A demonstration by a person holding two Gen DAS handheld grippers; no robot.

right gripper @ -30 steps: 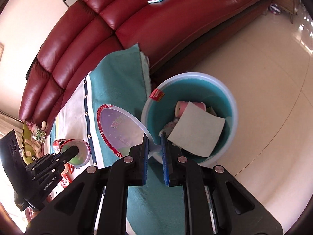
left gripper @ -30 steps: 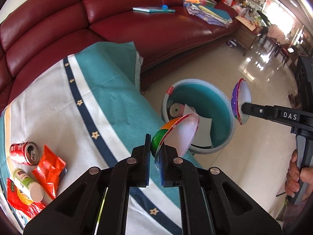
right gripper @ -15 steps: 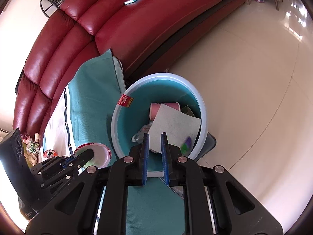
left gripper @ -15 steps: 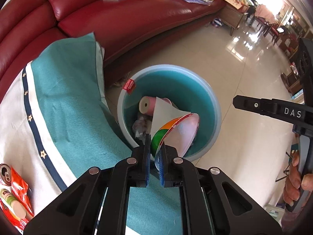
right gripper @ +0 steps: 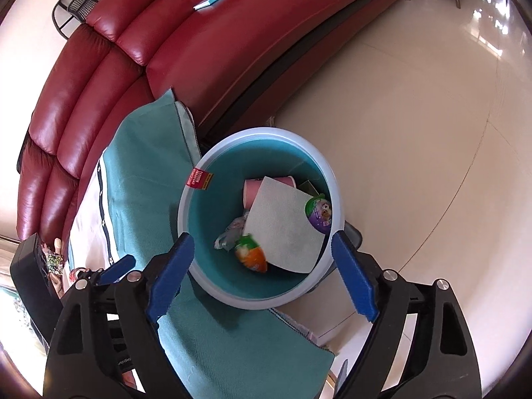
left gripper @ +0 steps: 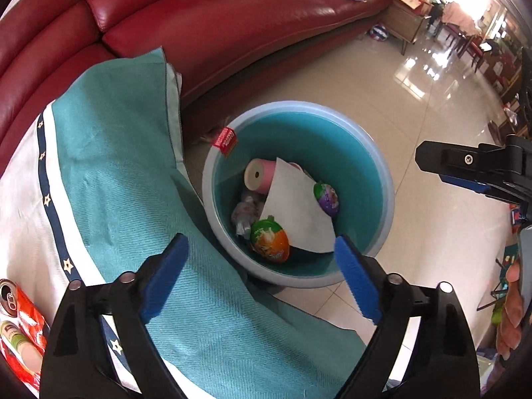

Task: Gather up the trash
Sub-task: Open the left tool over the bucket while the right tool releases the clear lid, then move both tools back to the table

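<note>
A teal trash bin stands on the floor beside the cloth-covered table. Inside lie an orange-green cup lid, a purple lid, a white paper sheet and a pink roll. My left gripper is open and empty above the bin's near rim. My right gripper is open and empty over the bin; it also shows in the left wrist view.
A teal and white tablecloth covers the table. A red can, a red wrapper and a small bottle lie at its left edge. A red leather sofa stands behind. Tiled floor lies to the right.
Both grippers opened. The orange-green lid dropped from my left gripper into the bin, and the purple lid, released earlier by my right gripper, now lies on the paper.
</note>
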